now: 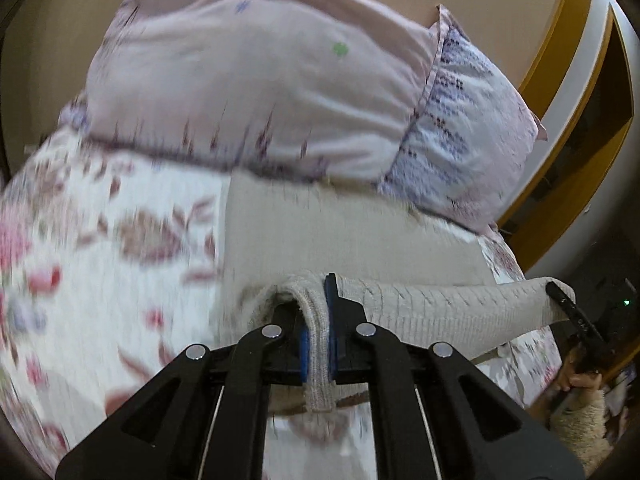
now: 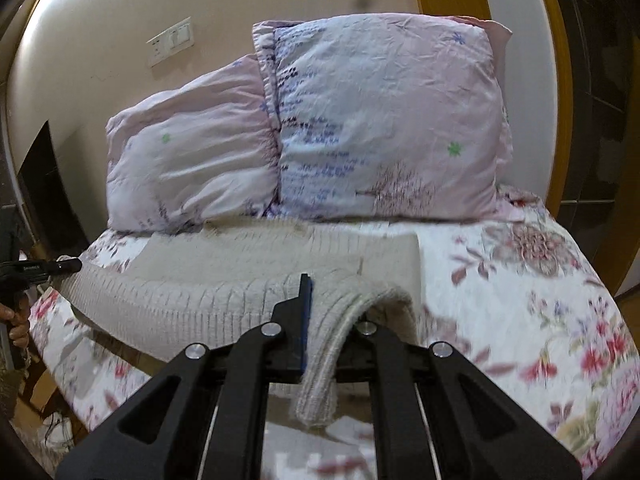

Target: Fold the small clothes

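A grey ribbed knit garment (image 1: 344,236) lies spread on the floral bedspread (image 1: 100,240), its near edge lifted off the bed. My left gripper (image 1: 319,320) is shut on one corner of that edge; the cloth hangs down between the blue pads. The other gripper (image 1: 568,308) shows at the right holding the far end. In the right wrist view the garment (image 2: 224,280) stretches to the left, and my right gripper (image 2: 326,320) is shut on its ribbed hem. The left gripper (image 2: 60,267) shows at the left edge.
Two pink and lilac patterned pillows (image 2: 380,128) lean against the beige wall at the head of the bed. A wall switch plate (image 2: 170,42) is above them. A wooden door frame (image 2: 556,120) stands to the right. The bed edge (image 2: 60,344) drops off at the left.
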